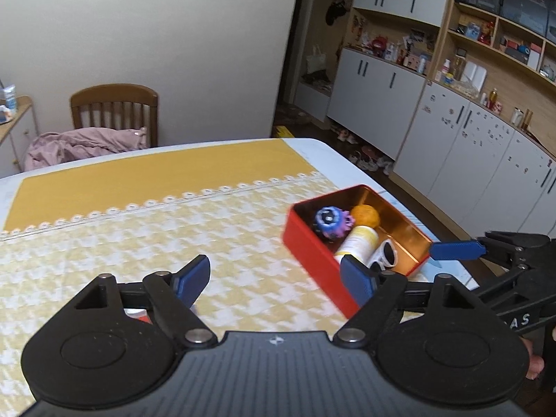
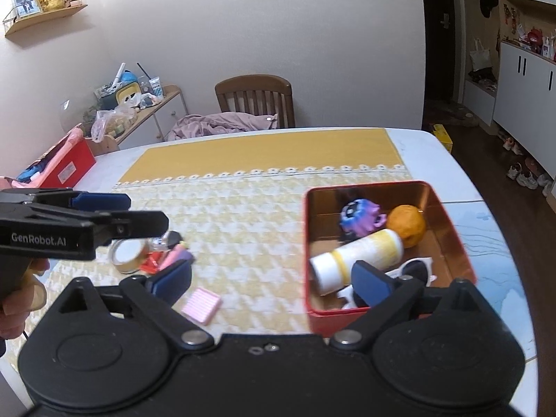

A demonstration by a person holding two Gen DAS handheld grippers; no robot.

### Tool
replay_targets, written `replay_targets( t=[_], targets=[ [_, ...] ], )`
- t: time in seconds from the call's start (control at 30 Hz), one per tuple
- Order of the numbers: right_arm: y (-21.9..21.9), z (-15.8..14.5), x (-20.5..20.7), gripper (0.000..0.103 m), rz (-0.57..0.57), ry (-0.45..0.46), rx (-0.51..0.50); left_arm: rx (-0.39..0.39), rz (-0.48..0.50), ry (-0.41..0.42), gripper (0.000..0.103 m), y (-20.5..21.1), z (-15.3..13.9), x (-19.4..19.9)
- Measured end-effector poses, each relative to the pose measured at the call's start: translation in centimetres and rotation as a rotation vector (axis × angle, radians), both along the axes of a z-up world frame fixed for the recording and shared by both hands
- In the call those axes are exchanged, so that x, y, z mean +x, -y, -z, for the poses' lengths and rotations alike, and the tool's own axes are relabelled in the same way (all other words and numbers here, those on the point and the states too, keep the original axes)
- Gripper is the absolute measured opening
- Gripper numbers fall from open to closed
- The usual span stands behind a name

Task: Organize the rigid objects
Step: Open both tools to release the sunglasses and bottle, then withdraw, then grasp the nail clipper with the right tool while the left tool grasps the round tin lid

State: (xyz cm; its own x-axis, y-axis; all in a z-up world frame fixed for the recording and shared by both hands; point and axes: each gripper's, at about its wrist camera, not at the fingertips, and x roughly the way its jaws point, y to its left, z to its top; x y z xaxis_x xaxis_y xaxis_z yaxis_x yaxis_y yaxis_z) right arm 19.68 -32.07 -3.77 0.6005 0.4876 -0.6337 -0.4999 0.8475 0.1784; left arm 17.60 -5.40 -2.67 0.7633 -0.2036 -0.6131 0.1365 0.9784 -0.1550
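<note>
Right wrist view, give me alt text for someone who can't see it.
An open red tin on a yellow-patterned table holds a purple toy, an orange ball, a white-and-yellow tube and white sunglasses. The right gripper, jaws wide and empty, frames the foreground.

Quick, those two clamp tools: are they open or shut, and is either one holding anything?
Left tool: open, holding nothing.
Right tool: open, holding nothing.

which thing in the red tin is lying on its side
The white and yellow bottle, lying flat across the red tin, cap toward its left wall. The orange ball and purple toy are rounded lumps.
</note>
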Motion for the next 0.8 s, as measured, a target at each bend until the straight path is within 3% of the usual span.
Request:
replay_targets(
  t=[0.33,0.47,0.8],
  targets=[
    [-4.6,1.0,-2.6,0.103,-0.050,0.000,-0.010,-0.006,-0.083,0.001,0.086,-6.2,1.3,-1.5],
    [-7.0,2.1,-3.7,0.103,-0.084,-0.018,-0.035,0.038,-0.126,0.019,0.086,-8.1,2.3,-2.2],
    [-12.2,4.7,-4.8,0.103,-0.171,-0.060,-0.125,0.075,-0.205,-0.042,0.086,-12.6,6.3,-2.3]
  ],
)
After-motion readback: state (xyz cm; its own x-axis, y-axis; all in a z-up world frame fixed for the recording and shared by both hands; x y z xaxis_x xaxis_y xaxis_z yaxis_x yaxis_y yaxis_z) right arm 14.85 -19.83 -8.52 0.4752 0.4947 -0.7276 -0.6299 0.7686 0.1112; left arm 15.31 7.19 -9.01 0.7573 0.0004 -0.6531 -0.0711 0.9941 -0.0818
